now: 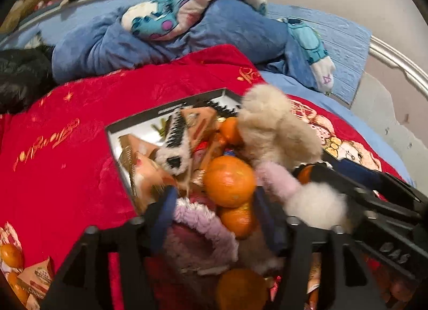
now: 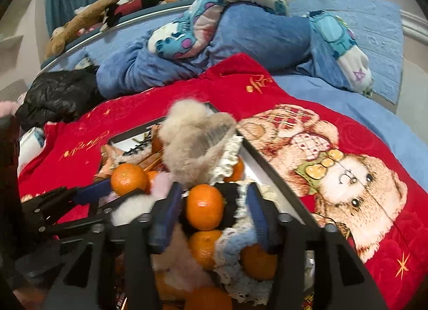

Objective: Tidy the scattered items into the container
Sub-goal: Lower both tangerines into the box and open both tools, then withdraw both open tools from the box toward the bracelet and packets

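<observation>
The jaws of the left gripper [image 1: 214,197] and right gripper [image 2: 214,203] are held apart, gripping nothing, above a black-rimmed container [image 1: 171,106] heaped with oranges [image 1: 230,179], snack packets and plush toys, set on a red blanket [image 1: 67,149] on the bed.

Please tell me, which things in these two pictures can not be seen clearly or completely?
- Tray floor: both views, buried under oranges, packets and plush.
- Snack packet: left wrist view, cut by the picture's edge, label incomplete.
- Tray's near rim: both views, behind the claws' fingers.
- Beige plush: right wrist view, blurred.
</observation>
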The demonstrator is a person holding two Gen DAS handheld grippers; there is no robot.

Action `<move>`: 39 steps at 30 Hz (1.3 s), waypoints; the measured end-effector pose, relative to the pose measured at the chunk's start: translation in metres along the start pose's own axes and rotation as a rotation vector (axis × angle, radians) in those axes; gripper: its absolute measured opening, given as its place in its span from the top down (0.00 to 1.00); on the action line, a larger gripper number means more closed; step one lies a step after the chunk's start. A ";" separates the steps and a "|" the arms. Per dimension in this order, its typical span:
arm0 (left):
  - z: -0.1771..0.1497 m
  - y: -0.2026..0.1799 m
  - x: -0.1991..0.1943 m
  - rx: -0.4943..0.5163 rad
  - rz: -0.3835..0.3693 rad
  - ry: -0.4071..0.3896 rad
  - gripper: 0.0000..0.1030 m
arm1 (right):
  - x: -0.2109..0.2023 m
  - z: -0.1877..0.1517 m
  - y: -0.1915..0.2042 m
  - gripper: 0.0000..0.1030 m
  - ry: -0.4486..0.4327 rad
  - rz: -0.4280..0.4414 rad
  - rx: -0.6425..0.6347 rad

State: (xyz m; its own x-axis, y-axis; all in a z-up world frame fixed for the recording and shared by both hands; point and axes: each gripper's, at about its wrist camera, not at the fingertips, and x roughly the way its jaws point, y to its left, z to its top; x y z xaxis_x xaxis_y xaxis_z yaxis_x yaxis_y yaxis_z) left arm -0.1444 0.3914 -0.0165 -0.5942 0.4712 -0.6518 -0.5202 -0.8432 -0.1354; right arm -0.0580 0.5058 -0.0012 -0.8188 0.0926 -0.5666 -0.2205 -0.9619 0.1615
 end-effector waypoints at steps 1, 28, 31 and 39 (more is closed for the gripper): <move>0.000 0.003 0.001 -0.011 -0.001 0.006 0.19 | -0.003 0.001 -0.003 0.18 -0.013 0.018 0.019; -0.001 0.037 -0.085 0.005 0.069 -0.107 0.00 | -0.054 0.011 0.014 0.00 -0.144 0.127 0.079; -0.007 0.042 -0.107 0.015 0.106 -0.116 0.00 | -0.065 0.006 0.022 0.00 -0.152 0.133 0.081; -0.031 0.071 -0.182 -0.015 0.206 -0.161 0.00 | -0.091 -0.010 0.067 0.00 -0.160 0.208 0.039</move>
State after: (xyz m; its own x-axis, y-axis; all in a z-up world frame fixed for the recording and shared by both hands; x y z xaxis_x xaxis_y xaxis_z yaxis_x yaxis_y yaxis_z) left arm -0.0538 0.2379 0.0696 -0.7776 0.3229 -0.5396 -0.3695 -0.9289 -0.0234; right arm 0.0073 0.4304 0.0533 -0.9214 -0.0632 -0.3835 -0.0569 -0.9542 0.2938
